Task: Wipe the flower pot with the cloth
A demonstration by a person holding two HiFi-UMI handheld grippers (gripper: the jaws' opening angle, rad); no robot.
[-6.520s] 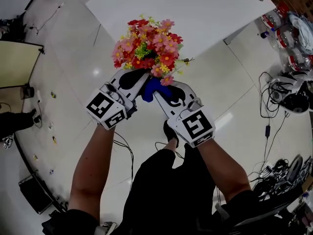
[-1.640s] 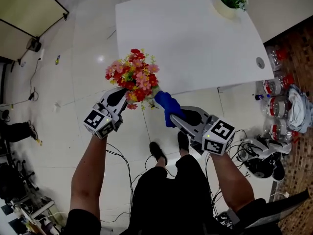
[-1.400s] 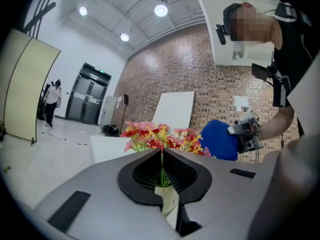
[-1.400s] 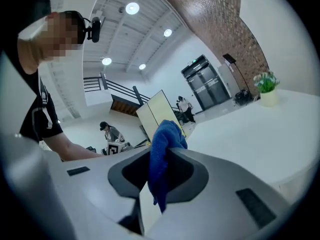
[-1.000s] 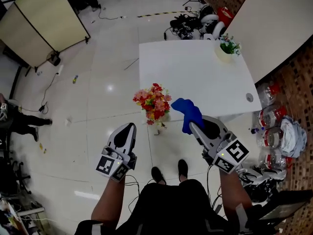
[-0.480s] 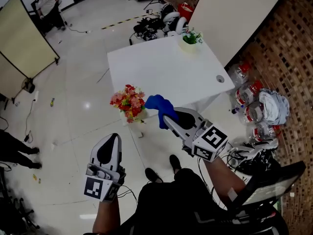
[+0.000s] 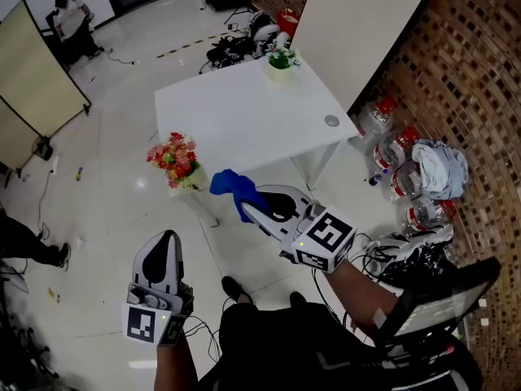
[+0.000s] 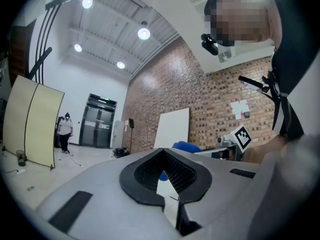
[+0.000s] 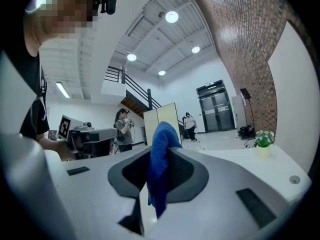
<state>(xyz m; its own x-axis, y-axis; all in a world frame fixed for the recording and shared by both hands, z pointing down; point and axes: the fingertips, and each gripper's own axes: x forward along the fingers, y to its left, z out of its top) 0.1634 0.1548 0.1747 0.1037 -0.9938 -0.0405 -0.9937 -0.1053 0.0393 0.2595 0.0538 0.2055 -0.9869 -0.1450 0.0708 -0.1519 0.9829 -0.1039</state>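
Right tongs (image 7: 246, 204) clamp the blue cloth (image 7: 229, 184) (right gripper view shows the pinch); left tongs (image 7: 167, 239), lower left, narrow and empty. Only the head view shows the flower pot (image 7: 176, 163), left-centre at the tabletop (image 7: 252, 112) corner.

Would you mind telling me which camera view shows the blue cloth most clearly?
The right gripper view: the cloth fills the centre, pinched in the jaws of the right gripper. The head view shows it small, bunched at that gripper's tip. The left gripper view catches only a blue scrap beyond its own jaws.
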